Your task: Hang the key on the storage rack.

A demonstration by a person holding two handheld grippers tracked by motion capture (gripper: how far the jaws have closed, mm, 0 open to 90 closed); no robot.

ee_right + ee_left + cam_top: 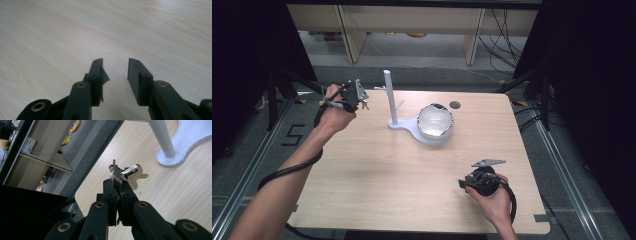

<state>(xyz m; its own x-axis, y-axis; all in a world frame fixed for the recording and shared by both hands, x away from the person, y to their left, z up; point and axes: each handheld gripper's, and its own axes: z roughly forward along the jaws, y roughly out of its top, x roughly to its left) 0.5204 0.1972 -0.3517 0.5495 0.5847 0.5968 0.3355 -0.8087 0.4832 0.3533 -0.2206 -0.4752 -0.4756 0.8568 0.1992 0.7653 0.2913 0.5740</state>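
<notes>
We have the bunch of keys [126,175] pinched in the left gripper [117,185], its jaws pressed together on the ring end, up over the far left corner of the tabletop [377,170], just beside the white stand [390,97] with its upright post. In the high view the left gripper [357,102] is held in the hand [334,112] with the keys dangling at its tip.

We judge the bunch light, hard and rigid metal, but loose as a whole: the keys swing freely on their ring, so they will pivot and rattle with any quick move. The metal is smooth and thin, so a grip on a flat blade could slip; holding at the ring or across the stacked heads, as now, seems safest. Nothing here is fragile.

The right gripper [115,70] hovers low over bare wood near the front right, jaws apart with nothing between them; in the high view it sits in the right hand [492,192].

How many keys there are we cannot tell, and the ring itself is mostly hidden between the jaws. The small pegs on the post [399,106] are thin and hard to make out. The shiny domed object [435,121] on the stand's base is unclear to us.
</notes>
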